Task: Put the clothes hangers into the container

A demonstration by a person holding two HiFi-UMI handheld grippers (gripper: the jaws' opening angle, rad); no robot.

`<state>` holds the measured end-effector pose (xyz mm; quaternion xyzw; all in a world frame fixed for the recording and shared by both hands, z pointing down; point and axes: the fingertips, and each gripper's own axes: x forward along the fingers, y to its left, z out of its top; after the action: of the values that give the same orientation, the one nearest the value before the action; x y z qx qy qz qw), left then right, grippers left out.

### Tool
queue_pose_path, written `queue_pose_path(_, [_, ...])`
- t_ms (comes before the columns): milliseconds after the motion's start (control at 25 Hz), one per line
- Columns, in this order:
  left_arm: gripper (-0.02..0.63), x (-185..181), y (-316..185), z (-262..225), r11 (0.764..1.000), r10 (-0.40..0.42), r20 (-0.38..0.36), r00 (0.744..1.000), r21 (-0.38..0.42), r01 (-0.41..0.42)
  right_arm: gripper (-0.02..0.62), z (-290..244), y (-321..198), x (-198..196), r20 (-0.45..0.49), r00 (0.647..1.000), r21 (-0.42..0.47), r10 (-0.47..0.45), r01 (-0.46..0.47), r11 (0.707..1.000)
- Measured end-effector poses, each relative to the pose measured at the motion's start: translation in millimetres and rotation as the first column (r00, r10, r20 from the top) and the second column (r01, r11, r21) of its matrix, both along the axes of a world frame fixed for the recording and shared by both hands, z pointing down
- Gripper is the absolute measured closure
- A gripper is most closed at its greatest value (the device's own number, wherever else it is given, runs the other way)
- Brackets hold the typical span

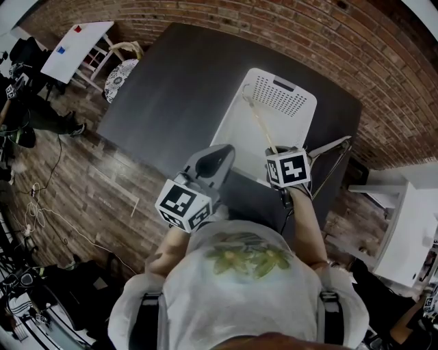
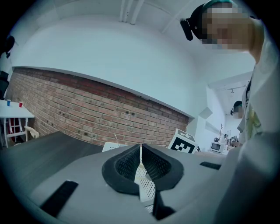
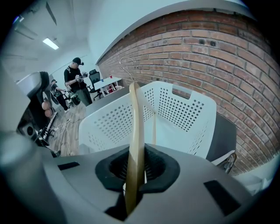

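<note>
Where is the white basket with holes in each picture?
Head view: white perforated basket right of centre, on the dark table.
Left gripper view: low centre, a strip of it between the jaws.
Right gripper view: centre, behind the wooden hanger.
Shared landmark: the brick wall.

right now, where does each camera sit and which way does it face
Head view: on the person's head, looking steeply down at the white basket on the dark table; shirt, forearms, left gripper and right gripper show.
Left gripper view: on that gripper, roughly level toward the brick wall; its jaws grip the basket wall.
Right gripper view: on that gripper, tilted down into the basket; its jaws clamp the wooden hanger.
Shared: all three show the basket.
</note>
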<state>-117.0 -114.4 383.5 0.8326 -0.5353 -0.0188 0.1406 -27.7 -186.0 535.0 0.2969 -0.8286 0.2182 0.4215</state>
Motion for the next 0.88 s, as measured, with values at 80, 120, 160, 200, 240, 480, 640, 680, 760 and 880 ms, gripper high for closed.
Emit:
queue_pose_path(80, [0.568,0,0,0,1.000,0.000,0.001,1.000,0.001,0.000,0.560,2,1,-1,-0.030,0.999,0.009,-0.015,0.016,1.000])
queue_pose_path(120, [0.568,-1,0,0,1.000,-0.001,0.001,1.000,0.001,0.001,0.560,3,0,-2,-0.044,0.999,0.015,-0.022,0.023,1.000])
queue_pose_path(160, [0.568,-1,0,0,1.000,-0.002,0.000,1.000,0.000,0.002,0.560,4,0,-3,-0.057,0.998,0.022,-0.026,0.028,0.999])
queue_pose_path(200, [0.568,-2,-1,0,1.000,-0.003,0.000,1.000,-0.001,0.003,0.560,5,-2,-3,-0.070,0.997,0.030,-0.028,0.030,0.999])
queue_pose_path(240, [0.568,-2,-1,1,1.000,-0.004,0.001,1.000,-0.003,0.004,0.560,6,-4,-3,-0.083,0.996,0.039,-0.028,0.031,0.999])
queue_pose_path(480, [0.568,-4,-1,1,1.000,-0.004,0.008,1.000,-0.001,0.004,0.560,11,-8,-12,-0.133,0.990,0.078,-0.053,0.064,0.995])
queue_pose_path(640, [0.568,-7,-1,1,1.000,-0.010,0.006,1.000,-0.002,0.010,0.560,13,-10,-13,-0.169,0.984,0.097,-0.058,0.075,0.992])
queue_pose_path(680, [0.568,-7,-2,1,1.000,-0.011,0.006,1.000,-0.002,0.011,0.560,14,-11,-14,-0.175,0.983,0.103,-0.060,0.079,0.992])
queue_pose_path(760, [0.568,-8,-3,2,1.000,-0.012,0.007,1.000,-0.004,0.012,0.560,15,-11,-17,-0.171,0.982,0.102,-0.075,0.093,0.990])
queue_pose_path(880, [0.568,-10,-3,4,1.000,-0.013,0.004,1.000,-0.005,0.013,0.551,20,-2,-23,-0.144,0.985,0.061,-0.097,0.106,0.992])
